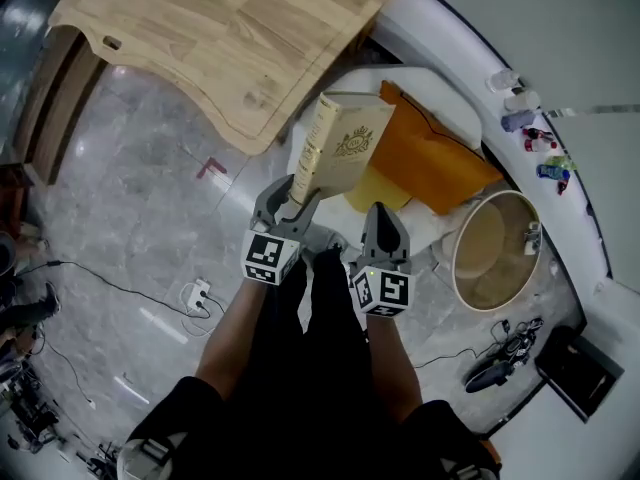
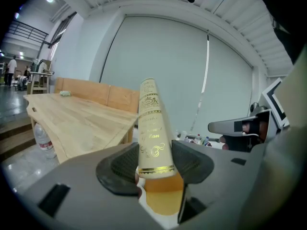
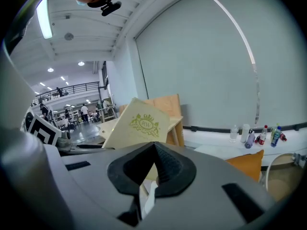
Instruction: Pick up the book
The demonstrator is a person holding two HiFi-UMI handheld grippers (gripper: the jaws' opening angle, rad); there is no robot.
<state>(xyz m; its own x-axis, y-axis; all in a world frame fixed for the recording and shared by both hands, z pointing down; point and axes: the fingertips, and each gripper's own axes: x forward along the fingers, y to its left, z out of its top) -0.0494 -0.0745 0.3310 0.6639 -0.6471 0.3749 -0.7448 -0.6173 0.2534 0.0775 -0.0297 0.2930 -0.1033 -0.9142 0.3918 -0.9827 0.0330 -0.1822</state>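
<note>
The left tongs [image 1: 292, 198] clamp the book [image 1: 345, 148] by its spine and hold it upright, clear of the white worktop [image 1: 430, 80], at their 12 o'clock. The right tongs [image 1: 381, 216], pads pressed together, sit at the cover's 5 o'clock corner, probably propping it against tipping.
</note>
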